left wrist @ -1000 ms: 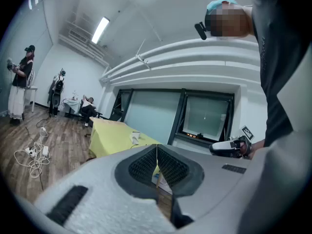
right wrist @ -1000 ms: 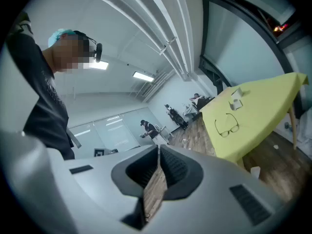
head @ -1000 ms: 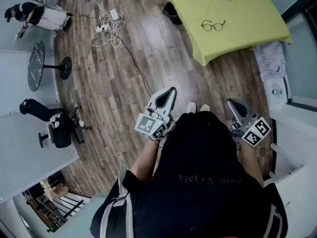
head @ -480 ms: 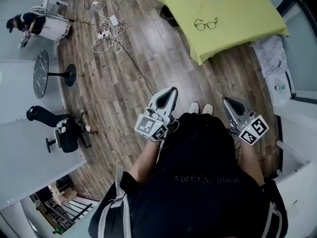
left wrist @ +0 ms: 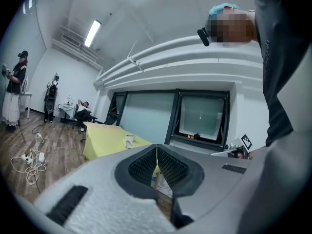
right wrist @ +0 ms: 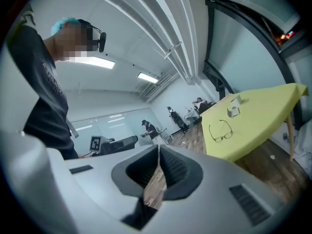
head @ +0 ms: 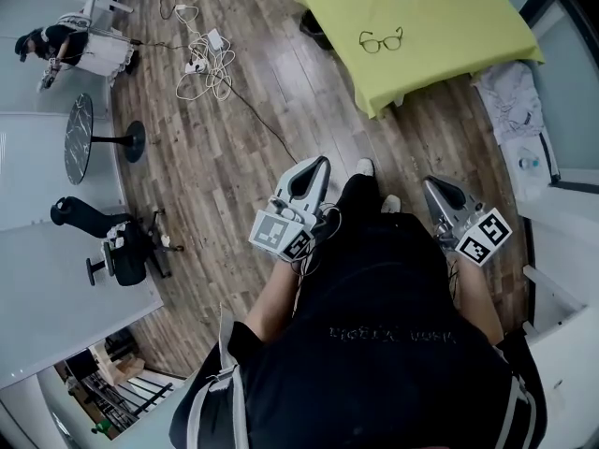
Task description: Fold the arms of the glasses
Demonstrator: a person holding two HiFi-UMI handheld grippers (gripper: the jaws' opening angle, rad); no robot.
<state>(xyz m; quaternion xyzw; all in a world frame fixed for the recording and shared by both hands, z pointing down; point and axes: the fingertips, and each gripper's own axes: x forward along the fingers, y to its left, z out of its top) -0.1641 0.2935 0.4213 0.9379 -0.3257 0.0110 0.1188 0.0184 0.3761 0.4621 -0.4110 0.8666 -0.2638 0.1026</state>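
The glasses [head: 380,40] lay near the front edge of the yellow table [head: 459,26], well ahead of both grippers and roughly between them. The left gripper [head: 316,166] and right gripper [head: 431,187] were closed and empty.

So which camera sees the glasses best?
The right gripper view: the glasses lie on the yellow table, both lenses and open arms showing. The head view shows them small, from above. The left gripper view shows only the table.
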